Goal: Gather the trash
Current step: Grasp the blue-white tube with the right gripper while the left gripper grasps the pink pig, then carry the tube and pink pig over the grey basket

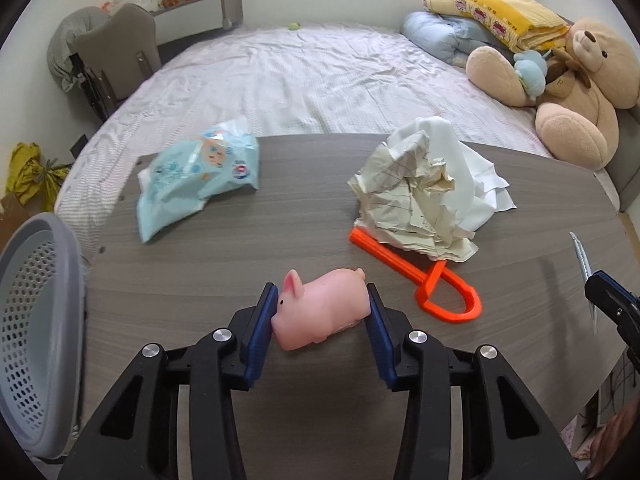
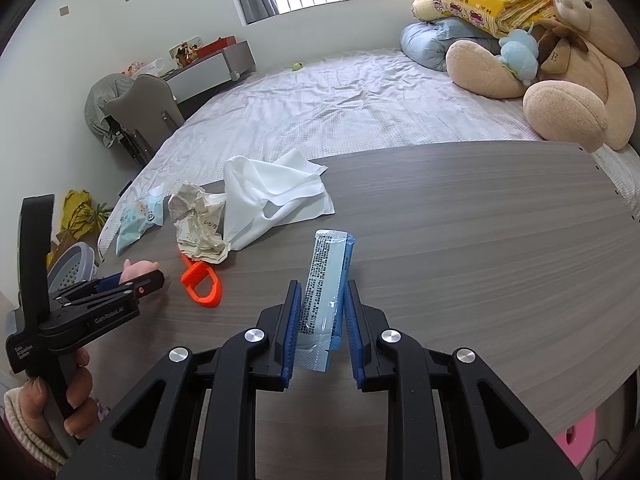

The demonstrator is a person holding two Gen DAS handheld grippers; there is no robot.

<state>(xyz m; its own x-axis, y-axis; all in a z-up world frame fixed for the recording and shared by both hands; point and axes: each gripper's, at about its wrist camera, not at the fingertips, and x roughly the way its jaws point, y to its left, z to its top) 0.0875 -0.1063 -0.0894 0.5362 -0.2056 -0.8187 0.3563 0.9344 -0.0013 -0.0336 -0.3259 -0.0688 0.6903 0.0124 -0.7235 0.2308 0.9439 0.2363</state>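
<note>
A pink rubber pig (image 1: 324, 312) lies on the grey wood table (image 1: 248, 248), and my left gripper (image 1: 321, 292) is shut on it, one blue pad at its snout and the other at its rear. From the right wrist view the same pig (image 2: 138, 269) pokes out of the left gripper (image 2: 136, 280), which a hand holds. My right gripper (image 2: 323, 286) is shut on a long blue and clear wrapper (image 2: 326, 264) that sticks out forward just above the table. Crumpled paper (image 1: 412, 208), a white tissue (image 1: 476, 176) and a pale blue wipes pack (image 1: 196, 176) lie farther back.
An orange plastic handle (image 1: 432, 284) lies half under the crumpled paper. A grey perforated basket (image 1: 36, 320) stands off the table's left edge. Beyond the table is a bed (image 1: 320, 72) with folded quilts and a large teddy bear (image 1: 568, 80).
</note>
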